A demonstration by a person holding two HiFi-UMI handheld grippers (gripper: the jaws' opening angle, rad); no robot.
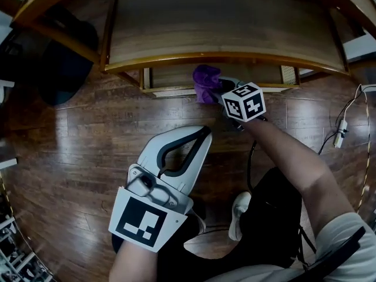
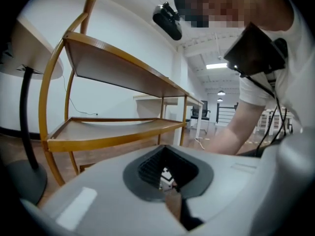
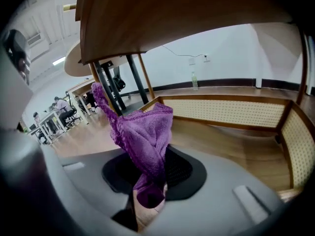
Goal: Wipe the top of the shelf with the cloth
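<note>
The wooden shelf (image 1: 223,22) is seen from above, its broad top board bare. A purple cloth (image 1: 205,82) hangs bunched in front of the shelf's front edge, below the top board. My right gripper (image 1: 214,93) is shut on it. In the right gripper view the cloth (image 3: 142,136) stands up from the closed jaws of the gripper (image 3: 150,191), under a shelf board (image 3: 162,14). My left gripper (image 1: 202,135) is held low over the floor, apart from the shelf, shut with nothing in it. In the left gripper view the shelf (image 2: 113,68) rises to the left.
A black round stand base (image 1: 64,69) sits left of the shelf. A cable and power strip (image 1: 341,134) lie on the wooden floor at the right. The person's shoe (image 1: 239,213) is below. The lowest shelf tier has cane side panels (image 3: 231,112).
</note>
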